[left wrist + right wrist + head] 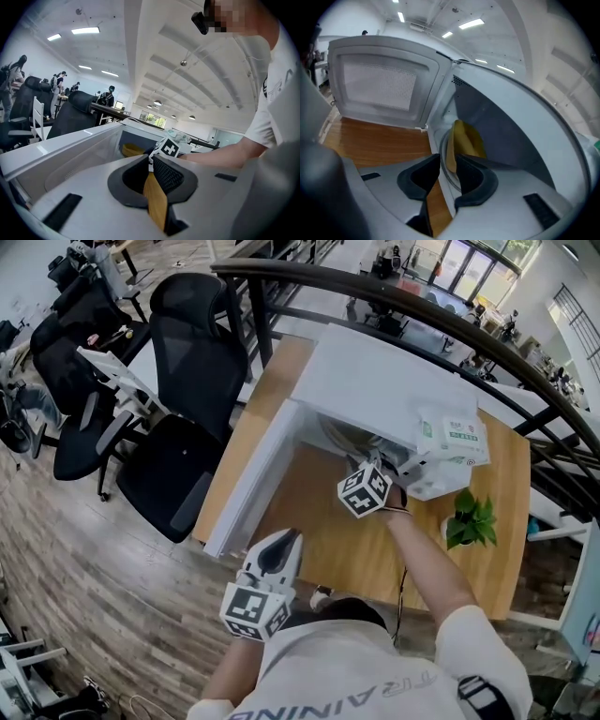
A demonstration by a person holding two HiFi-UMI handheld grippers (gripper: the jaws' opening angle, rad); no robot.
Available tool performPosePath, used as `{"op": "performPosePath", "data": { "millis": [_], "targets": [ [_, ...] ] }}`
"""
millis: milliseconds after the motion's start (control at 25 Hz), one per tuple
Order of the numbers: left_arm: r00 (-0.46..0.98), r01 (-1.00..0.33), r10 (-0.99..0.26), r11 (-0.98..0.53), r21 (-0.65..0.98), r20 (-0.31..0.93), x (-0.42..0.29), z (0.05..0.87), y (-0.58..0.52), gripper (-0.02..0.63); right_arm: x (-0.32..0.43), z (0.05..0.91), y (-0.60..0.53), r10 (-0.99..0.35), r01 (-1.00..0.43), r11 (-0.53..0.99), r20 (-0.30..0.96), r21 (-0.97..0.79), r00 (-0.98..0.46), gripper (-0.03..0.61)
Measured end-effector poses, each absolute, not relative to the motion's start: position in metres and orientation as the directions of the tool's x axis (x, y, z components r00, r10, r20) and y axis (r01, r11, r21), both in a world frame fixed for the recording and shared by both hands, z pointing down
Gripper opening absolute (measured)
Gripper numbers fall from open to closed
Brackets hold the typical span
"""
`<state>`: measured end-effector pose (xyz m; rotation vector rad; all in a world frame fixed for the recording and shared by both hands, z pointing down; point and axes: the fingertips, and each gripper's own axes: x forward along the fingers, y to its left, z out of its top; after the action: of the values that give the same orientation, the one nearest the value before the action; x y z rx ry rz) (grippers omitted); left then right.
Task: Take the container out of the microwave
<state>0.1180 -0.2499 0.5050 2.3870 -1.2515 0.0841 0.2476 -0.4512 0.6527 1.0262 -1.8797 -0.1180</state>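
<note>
The white microwave [375, 381] stands on the wooden table [319, 540] with its door [248, 474] swung open to the left. Inside it, a yellow container [465, 139] rests on the glass turntable and also shows in the left gripper view [132, 150]. My right gripper [447, 159] reaches into the opening [358, 463], open. Its pads flank the container's near rim without pressing on it. My left gripper [281, 538] hovers over the table in front of the door, its fingertips touching and nothing between them [149, 158]. The head view hides the container.
A white packet [452, 439] lies on the microwave's right end, with a small potted plant [469, 521] beside it on the table. Black office chairs [192, 381] stand to the left and a dark railing [422, 315] runs behind.
</note>
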Motion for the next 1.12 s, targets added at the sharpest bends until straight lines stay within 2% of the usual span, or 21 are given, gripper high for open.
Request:
{"op": "performPosePath", "data": {
  "millis": [400, 680, 1120],
  "targets": [
    [0.572, -0.800, -0.780, -0.462, 0.383, 0.253, 0.113, 0.511, -0.258, 0.057, 0.253, 0.683, -0.483, -0.684, -0.508, 0.663, 0.721, 0.549, -0.113, 0.142],
    [0.581, -0.797, -0.772, -0.475, 0.372, 0.257, 0.111, 0.510, -0.261, 0.056, 0.254, 0.687, -0.481, -0.667, -0.496, 0.678, 0.737, 0.542, -0.107, 0.048],
    [0.610, -0.777, -0.752, -0.504, 0.378, 0.250, 0.113, 0.510, -0.258, 0.057, 0.256, 0.674, -0.469, -0.682, -0.505, 0.667, 0.722, 0.548, -0.116, 0.040]
  ]
}}
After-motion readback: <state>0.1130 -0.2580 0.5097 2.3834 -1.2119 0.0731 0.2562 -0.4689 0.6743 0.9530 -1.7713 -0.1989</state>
